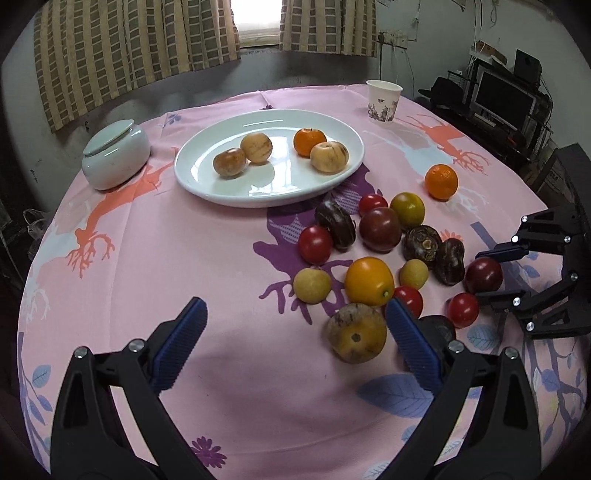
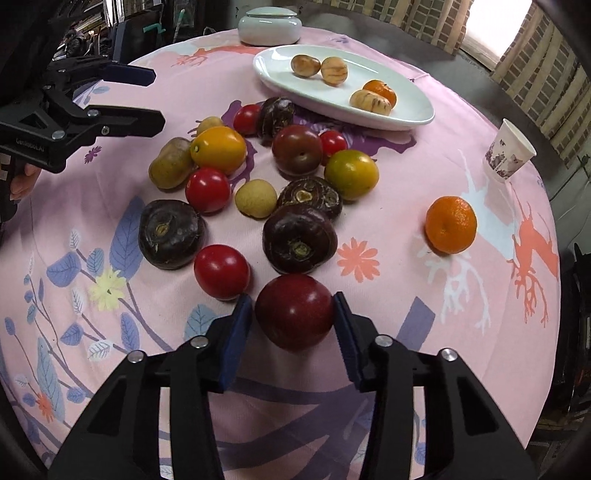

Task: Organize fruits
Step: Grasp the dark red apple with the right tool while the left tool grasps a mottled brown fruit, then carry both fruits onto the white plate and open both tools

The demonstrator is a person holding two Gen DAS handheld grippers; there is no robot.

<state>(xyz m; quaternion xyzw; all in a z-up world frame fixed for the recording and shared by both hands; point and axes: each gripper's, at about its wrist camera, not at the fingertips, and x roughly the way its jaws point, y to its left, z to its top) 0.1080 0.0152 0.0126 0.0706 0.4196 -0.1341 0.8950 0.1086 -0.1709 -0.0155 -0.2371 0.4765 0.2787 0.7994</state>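
Note:
A white oval plate (image 1: 207, 184) (image 2: 413, 110) holds three tan fruits and a mandarin (image 1: 309, 141). A pile of loose fruit lies on the pink cloth: red tomatoes, dark water chestnuts, yellow fruits, an orange tomato (image 1: 369, 280). My left gripper (image 1: 295, 325) is open and empty, with a brown-yellow fruit (image 1: 356, 332) just inside its right finger. My right gripper (image 2: 293, 314) (image 1: 484, 273) has its jaws around a dark red plum (image 2: 294, 312) (image 1: 483, 275) on the cloth, both pads touching or nearly touching its sides.
A lone mandarin (image 1: 441, 181) (image 2: 450, 225) lies right of the pile. A paper cup (image 1: 383, 100) (image 2: 509, 155) stands at the far right. A lidded white jar (image 1: 114, 155) (image 2: 269, 24) stands left of the plate. The table edge curves round.

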